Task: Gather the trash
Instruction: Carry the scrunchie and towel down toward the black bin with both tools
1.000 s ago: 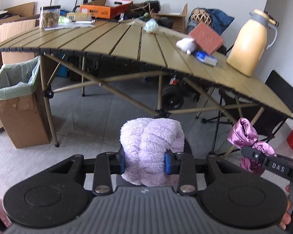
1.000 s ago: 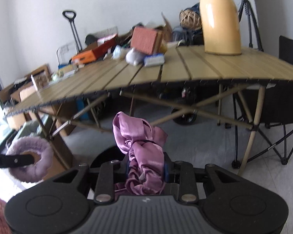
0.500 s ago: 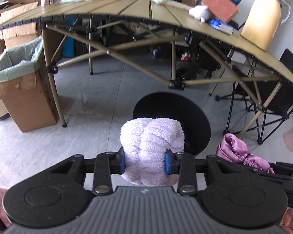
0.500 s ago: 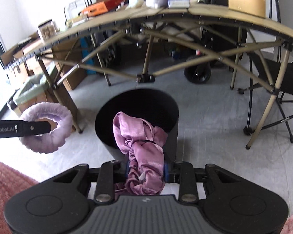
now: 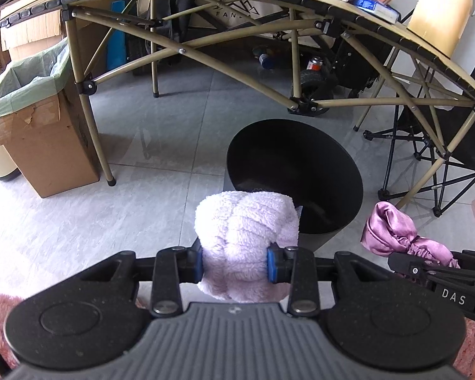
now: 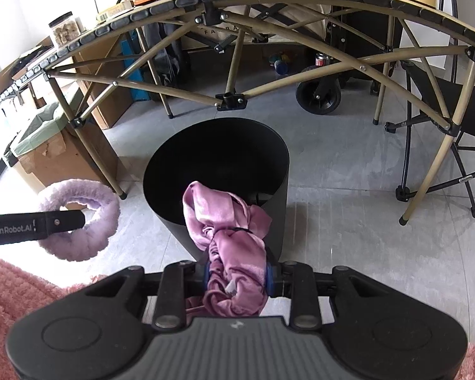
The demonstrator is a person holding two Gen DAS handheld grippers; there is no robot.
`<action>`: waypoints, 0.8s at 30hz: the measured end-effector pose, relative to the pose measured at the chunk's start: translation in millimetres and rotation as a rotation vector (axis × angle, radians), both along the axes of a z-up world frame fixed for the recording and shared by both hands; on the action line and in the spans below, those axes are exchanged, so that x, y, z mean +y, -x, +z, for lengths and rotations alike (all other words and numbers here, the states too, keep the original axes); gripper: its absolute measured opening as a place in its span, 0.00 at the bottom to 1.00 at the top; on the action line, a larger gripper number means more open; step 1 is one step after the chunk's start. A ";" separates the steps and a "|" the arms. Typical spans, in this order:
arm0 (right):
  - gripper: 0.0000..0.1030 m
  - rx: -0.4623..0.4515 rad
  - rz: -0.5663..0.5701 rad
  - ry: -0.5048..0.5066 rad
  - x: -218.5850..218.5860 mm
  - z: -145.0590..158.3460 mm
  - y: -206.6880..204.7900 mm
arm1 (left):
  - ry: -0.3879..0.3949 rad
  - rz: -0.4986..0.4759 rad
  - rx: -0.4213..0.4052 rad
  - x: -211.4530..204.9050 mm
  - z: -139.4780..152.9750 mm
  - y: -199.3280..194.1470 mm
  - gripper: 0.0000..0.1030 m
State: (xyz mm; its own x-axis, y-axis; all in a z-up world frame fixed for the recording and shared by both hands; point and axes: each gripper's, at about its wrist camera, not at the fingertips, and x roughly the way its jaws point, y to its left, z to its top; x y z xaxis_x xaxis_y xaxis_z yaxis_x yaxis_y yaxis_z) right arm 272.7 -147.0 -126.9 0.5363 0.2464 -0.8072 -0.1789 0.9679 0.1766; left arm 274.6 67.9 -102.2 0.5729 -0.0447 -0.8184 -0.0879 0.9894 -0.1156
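both dropped from table height toward black bin [image 5: 296,171]. left claw [image 5: 236,262] gripping fluffy lilac ring [image 5: 247,240], right claw [image 6: 237,277] gripping purple satin scrunchie [image 6: 228,237]; next needing centring over bin at 12 o'clock, releasing.

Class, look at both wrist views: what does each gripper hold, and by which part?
The left gripper clamps a fluffy lilac scrunchie across one side of its ring. The right gripper pinches a pink satin scrunchie near its bunched lower end.
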 end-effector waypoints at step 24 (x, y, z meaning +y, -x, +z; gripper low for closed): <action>0.28 0.031 0.015 0.028 35.0 -4.1 -81.0 | -0.053 0.111 0.060 24.9 -23.7 -49.5 0.34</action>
